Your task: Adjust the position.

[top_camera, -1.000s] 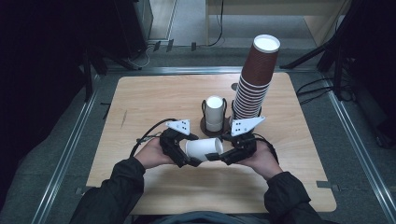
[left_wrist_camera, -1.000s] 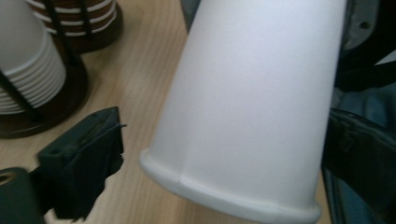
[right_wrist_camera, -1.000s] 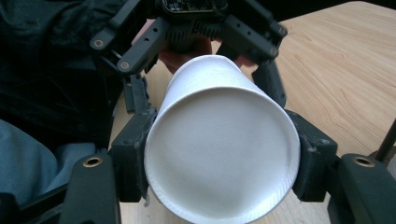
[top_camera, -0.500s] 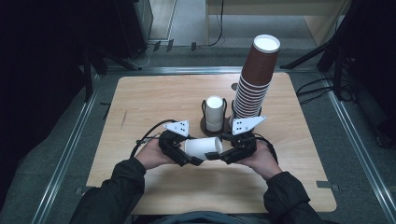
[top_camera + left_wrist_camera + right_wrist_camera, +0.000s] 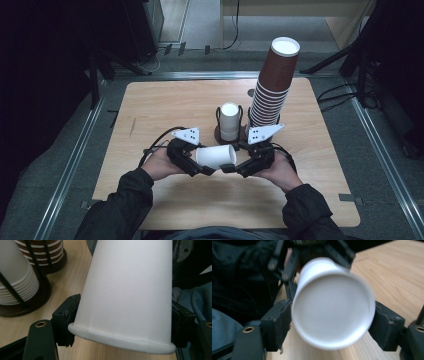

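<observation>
White paper cup (image 5: 216, 156) lies sideways between both grippers. L gripper (image 5: 197, 167) jaws have just been closing, now pinch its rim end; R gripper (image 5: 231, 167) jaws have just been opening – spread at its base. Handover step; next, R backs off.

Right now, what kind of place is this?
Probably a lab or test workspace: a bare wooden table edged by metal rails, loose cables on a grey floor, and cup stacks set out.
</observation>
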The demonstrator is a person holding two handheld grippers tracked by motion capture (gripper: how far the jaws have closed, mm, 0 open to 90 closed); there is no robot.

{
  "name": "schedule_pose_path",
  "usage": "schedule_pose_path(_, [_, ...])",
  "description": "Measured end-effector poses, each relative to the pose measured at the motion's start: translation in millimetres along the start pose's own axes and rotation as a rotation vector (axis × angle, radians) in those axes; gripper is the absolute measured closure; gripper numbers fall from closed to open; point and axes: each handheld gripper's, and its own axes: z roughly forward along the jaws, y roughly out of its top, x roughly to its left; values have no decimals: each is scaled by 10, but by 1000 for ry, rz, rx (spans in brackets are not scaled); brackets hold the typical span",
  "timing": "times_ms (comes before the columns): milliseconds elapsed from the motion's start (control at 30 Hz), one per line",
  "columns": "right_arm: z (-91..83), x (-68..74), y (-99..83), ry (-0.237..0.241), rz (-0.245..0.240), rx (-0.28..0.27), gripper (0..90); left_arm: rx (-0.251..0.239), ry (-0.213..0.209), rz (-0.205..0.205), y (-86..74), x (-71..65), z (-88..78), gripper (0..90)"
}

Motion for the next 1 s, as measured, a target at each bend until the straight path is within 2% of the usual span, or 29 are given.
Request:
schedule_pose_path(67, [18,2,-14,-11,3,36,238,15,-6,-11,5,10,-38,260])
schedule_pose_path(200, [45,-6,-34,-26,-9,68,238,41,6,-17,22,17,-78,259])
schedule_pose_path(367, [60,-22,-55,-45,-13,105,243,80,31,8,82,-3,-120,259])
schedule_pose_path(567, [73,-27,-75,-59,-22,129,245,137,63,8,101,14,-166,259])
schedule_pose_path(700, [85,-28,-88,-66,-30,147,245,168,54,-12,96,59,-176,259])
schedule_pose_path(867, [92,-31,-98,-77,-34,169,245,228,67,-1,97,88,-141,259])
schedule_pose_path(1000, [99,-32,-106,-85,-34,183,245,256,82,-4,87,96,-103,259])
